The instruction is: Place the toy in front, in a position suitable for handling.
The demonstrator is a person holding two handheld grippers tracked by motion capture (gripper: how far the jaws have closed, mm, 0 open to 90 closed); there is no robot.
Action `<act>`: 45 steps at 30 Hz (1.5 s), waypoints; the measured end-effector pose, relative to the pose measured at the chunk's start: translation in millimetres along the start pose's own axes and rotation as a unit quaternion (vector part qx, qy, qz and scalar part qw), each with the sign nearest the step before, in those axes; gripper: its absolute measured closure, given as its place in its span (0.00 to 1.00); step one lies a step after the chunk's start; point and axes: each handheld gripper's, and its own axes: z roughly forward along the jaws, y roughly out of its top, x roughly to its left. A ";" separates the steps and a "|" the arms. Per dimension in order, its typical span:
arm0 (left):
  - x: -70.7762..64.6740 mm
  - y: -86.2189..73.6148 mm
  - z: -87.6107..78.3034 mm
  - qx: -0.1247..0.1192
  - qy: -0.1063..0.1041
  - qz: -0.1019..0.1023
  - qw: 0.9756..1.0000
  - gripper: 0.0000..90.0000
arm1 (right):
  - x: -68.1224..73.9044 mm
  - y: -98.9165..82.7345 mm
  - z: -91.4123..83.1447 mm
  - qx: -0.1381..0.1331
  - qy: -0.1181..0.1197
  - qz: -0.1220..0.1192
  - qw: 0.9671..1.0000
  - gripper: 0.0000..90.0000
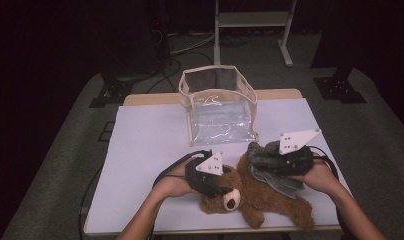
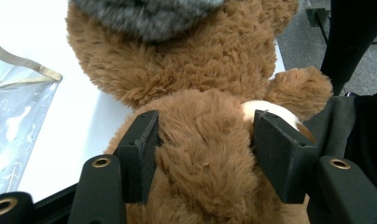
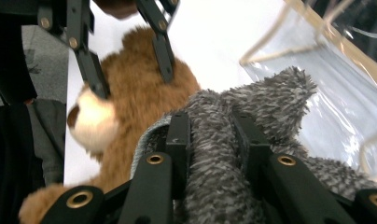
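I am clamping the teddy bear (image 2: 200, 154) in my left jaws and the grey cloth (image 3: 224, 154) in my right; soft plush may be slipping free.

At the centre of the high view the left tongs (image 1: 221, 186) hide most of the teddy bear's head (image 1: 232, 199), and the right tongs (image 1: 262, 159) bury their tips in the grey cloth (image 1: 280, 181) (the cloth's shape cannot be told). The bear's head (image 2: 200, 172) runs off the left gripper view's bottom edge.
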 end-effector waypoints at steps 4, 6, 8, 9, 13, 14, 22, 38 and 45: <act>-0.4 -0.9 -0.8 -0.001 0.001 0.000 1.000 0.46 | -2.0 4.5 13.2 0.014 0.001 -0.006 1.000 0.78; -0.5 -1.6 -1.0 -0.003 0.000 -0.002 1.000 0.46 | -5.9 -1.1 14.0 0.022 -0.004 0.003 1.000 0.78; -0.4 -1.6 -1.0 -0.004 0.000 -0.002 1.000 0.46 | -12.5 -12.1 8.9 0.018 -0.010 0.021 1.000 0.78; -0.2 -1.3 -0.7 -0.003 0.000 -0.002 1.000 0.46 | -14.4 -15.8 6.0 0.017 -0.014 0.027 0.999 0.78; 0.3 0.2 -0.1 0.000 -0.001 0.000 1.000 0.46 | -19.9 -26.4 -8.2 0.011 -0.033 0.053 0.998 0.78; 0.3 0.5 0.1 0.001 -0.001 0.001 1.000 0.46 | -18.7 -25.1 -9.2 0.009 -0.033 0.051 0.998 0.78; 0.8 -1.0 -0.5 -0.002 -0.002 -0.002 1.000 0.46 | -10.9 -12.8 -0.1 0.002 -0.011 0.027 1.000 0.78; 6.0 -0.9 0.5 -0.001 0.000 -0.003 1.000 0.45 | 3.8 -46.1 -34.0 -0.044 -0.019 0.055 0.997 0.78; 6.6 -0.6 -17.3 0.002 0.027 0.016 1.000 0.42 | 5.2 -42.8 -18.6 -0.026 -0.014 0.041 0.999 0.78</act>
